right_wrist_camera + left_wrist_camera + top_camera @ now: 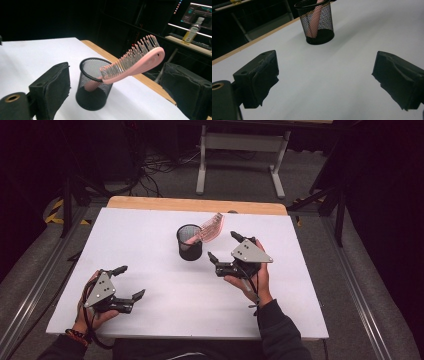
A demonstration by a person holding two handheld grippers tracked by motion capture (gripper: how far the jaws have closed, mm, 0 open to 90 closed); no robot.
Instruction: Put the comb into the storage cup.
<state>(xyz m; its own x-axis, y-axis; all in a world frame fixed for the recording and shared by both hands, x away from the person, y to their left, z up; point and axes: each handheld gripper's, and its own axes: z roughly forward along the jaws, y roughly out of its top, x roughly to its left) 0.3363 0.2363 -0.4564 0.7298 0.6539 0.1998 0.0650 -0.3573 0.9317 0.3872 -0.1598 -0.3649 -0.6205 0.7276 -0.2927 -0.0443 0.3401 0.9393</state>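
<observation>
Inside mesh cup [189, 243], pink hairbrush [210, 227] apparently leans.

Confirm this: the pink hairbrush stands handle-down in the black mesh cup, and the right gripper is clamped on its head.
Not clamped. In the right gripper view the right gripper stands open, jaws apart and clear of the pink hairbrush. The brush does stand handle-down in the black mesh cup, leaning on its rim.

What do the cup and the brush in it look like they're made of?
Cup: black wire mesh, most likely metal, since you can see through its walls and it has a solid rolled rim; finish looks matte. Brush: pink, smooth, slightly glossy, probably moulded plastic; its thin bristles end in small pale ball tips, and whether they are metal or plastic is hard to tell.
</observation>
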